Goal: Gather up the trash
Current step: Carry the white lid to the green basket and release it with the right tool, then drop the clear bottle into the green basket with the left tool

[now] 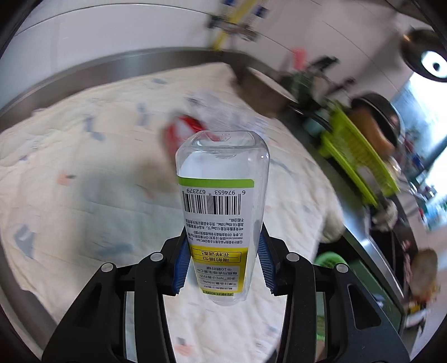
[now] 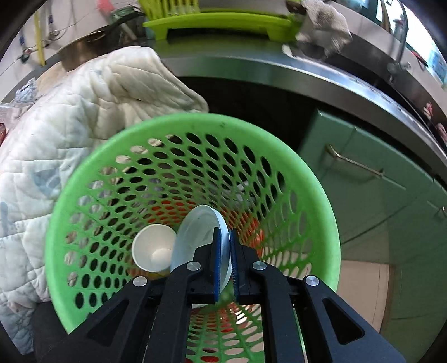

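My left gripper is shut on a clear plastic bottle with a white, green and yellow barcode label, its base pointing away, held above a quilted white cloth. Blurred red-and-white wrapper trash lies on the cloth beyond it. My right gripper is shut on the rim of a white plastic plate, held over the mouth of a green perforated basket. A white paper cup lies inside the basket beside the plate.
A steel counter edge runs behind the basket, with a lime dish rack and a crumpled rag on it. Green cabinet doors stand right of the basket. A pan sits past the cloth.
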The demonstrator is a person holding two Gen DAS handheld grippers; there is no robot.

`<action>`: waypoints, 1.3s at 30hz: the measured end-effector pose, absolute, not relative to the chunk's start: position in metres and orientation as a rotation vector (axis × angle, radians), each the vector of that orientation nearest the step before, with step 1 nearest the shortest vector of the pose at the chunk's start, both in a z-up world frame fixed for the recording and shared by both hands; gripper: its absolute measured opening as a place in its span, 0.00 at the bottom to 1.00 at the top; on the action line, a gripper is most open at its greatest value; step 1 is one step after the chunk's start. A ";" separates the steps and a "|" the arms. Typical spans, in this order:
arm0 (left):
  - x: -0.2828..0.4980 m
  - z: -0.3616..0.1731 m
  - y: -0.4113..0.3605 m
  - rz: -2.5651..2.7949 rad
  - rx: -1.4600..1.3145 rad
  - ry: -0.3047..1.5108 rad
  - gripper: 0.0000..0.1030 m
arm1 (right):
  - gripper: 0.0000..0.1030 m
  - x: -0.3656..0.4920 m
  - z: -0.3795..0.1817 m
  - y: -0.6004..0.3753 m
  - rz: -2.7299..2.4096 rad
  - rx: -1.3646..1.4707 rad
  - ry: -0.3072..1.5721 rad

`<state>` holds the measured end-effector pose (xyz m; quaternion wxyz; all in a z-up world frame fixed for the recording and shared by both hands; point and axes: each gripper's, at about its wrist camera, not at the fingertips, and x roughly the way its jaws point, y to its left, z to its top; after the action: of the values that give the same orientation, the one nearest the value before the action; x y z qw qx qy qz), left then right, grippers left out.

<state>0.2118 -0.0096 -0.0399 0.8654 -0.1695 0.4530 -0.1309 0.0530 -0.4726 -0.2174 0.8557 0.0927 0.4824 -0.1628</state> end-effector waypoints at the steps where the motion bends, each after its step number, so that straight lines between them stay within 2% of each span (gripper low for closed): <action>1: 0.208 -0.041 -0.023 -0.304 -0.347 0.951 0.42 | 0.10 0.052 -0.219 -0.474 -0.347 0.197 1.017; 7: 0.192 -0.045 -0.106 -0.476 -0.285 0.991 0.42 | 0.28 0.038 -0.211 -0.481 -0.359 0.218 0.985; 16: 0.168 -0.077 -0.242 -0.677 -0.170 1.104 0.42 | 0.45 0.004 -0.169 -0.499 -0.354 0.262 0.872; 27: 0.141 -0.171 -0.376 -0.752 0.021 1.270 0.42 | 0.48 -0.042 -0.142 -0.506 -0.362 0.273 0.764; 36: 0.127 -0.225 -0.419 -0.773 0.102 1.408 0.43 | 0.50 -0.068 -0.139 -0.516 -0.382 0.318 0.736; 39: 0.123 -0.229 -0.421 -0.785 0.101 1.422 0.49 | 0.50 -0.069 -0.138 -0.519 -0.388 0.321 0.729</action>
<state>0.1231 -0.4211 -0.2287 0.6868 0.0452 0.6352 -0.3504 -0.0695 -0.5189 -0.1378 0.9034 0.1555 0.3528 -0.1877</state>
